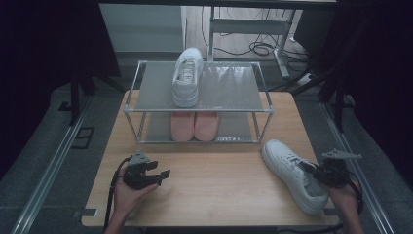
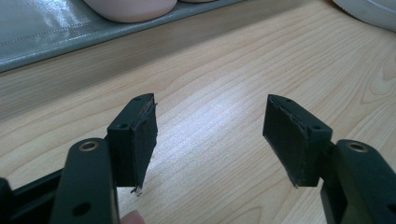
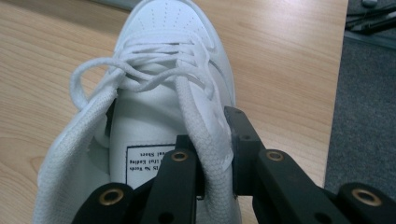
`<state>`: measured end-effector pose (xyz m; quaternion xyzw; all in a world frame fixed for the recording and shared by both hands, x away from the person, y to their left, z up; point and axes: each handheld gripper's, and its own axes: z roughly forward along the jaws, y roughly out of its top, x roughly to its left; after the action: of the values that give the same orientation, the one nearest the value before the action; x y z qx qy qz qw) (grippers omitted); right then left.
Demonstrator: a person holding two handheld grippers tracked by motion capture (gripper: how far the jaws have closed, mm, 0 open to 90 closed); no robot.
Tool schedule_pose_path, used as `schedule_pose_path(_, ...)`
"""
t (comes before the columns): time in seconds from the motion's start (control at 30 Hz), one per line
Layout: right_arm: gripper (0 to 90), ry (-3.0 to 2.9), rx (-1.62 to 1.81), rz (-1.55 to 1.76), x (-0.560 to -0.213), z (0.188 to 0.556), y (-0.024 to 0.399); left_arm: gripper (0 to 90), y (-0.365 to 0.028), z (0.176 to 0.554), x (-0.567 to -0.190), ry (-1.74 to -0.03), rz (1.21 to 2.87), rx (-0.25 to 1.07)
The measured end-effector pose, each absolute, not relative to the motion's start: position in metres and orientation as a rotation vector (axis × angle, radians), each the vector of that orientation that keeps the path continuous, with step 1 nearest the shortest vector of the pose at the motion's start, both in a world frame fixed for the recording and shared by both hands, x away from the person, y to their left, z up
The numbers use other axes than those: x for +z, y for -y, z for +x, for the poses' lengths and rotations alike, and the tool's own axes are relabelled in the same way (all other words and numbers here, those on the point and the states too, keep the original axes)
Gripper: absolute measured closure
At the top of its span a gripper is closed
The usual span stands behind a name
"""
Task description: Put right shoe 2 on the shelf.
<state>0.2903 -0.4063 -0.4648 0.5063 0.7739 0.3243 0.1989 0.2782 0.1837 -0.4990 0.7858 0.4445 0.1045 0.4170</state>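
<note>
Evidently the right gripper (image 3: 219, 154) had clamped the collar of the white sneaker (image 1: 292, 173) on the tabletop's (image 1: 214, 185) right side; the left gripper (image 2: 210, 135) gaped empty. Next, probably, lifting it toward the rack (image 1: 229, 87) beside its mate (image 1: 187, 78).

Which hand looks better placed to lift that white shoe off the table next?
The right. Its tongs already pinch the collar of the white shoe on the table. The left tongs stand open over bare wood, far across the table.
</note>
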Motion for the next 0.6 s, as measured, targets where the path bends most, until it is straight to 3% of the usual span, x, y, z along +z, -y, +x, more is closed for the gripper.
schedule_pose_path(0.6,81.8,-2.087,1.144,1.397,-0.446,0.262,0.406,35.6,-0.184,0.278,-0.499,-1.118,1.973,0.257)
